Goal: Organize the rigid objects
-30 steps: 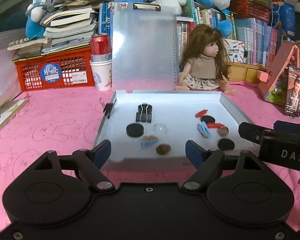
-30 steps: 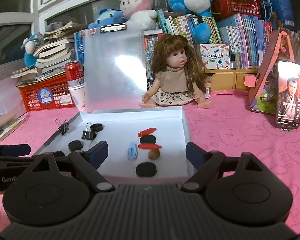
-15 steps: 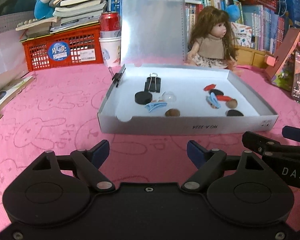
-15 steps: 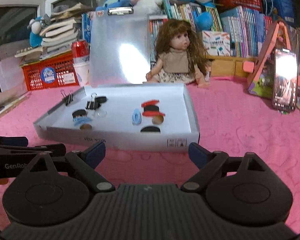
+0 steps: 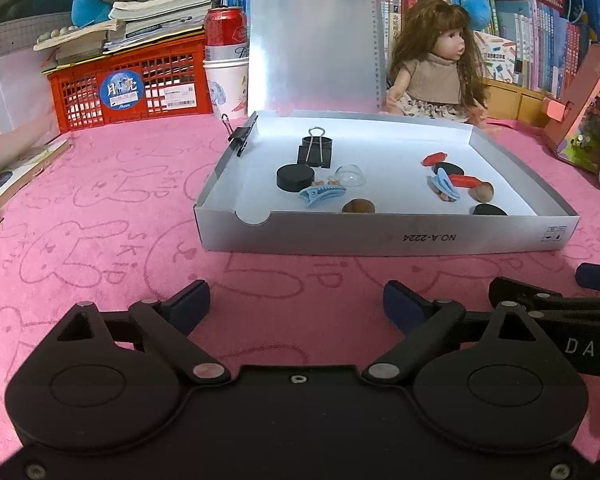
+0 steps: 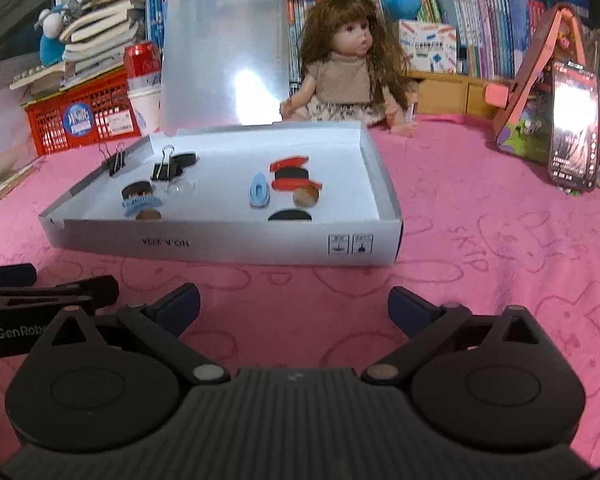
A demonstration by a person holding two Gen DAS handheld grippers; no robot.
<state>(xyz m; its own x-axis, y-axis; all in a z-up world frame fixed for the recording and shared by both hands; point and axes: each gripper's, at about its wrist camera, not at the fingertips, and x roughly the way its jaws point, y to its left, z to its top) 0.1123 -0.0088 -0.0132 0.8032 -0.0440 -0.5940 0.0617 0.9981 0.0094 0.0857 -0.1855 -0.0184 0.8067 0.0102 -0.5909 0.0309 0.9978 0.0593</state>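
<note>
A shallow white box (image 5: 380, 236) (image 6: 228, 244) sits on the pink cloth ahead of both grippers. Inside lie a black binder clip (image 5: 316, 152) (image 6: 165, 170), a black puck (image 5: 295, 177), a clear dome (image 5: 350, 175), blue hair clips (image 5: 322, 195) (image 6: 259, 194), red clips (image 5: 434, 158) (image 6: 290, 164), brown nuts (image 5: 358, 206) (image 6: 305, 197) and black discs (image 5: 489, 210) (image 6: 290, 216). My left gripper (image 5: 296, 306) hovers low over the cloth short of the box, jaws opening, nothing between them. My right gripper (image 6: 294, 304) does the same beside it, jaws opening and empty.
Another binder clip (image 5: 242, 138) grips the box's left wall. Behind stand a propped clear clipboard (image 5: 314, 36), a doll (image 5: 434, 64), a red crate (image 5: 128, 80), a cup with a red can (image 5: 225, 56), and a phone (image 6: 574, 124) on a stand at right.
Both grippers have pulled back from over the box and sunk toward the cloth, and their jaws stand wider. The box now lies wholly ahead of the fingertips.
</note>
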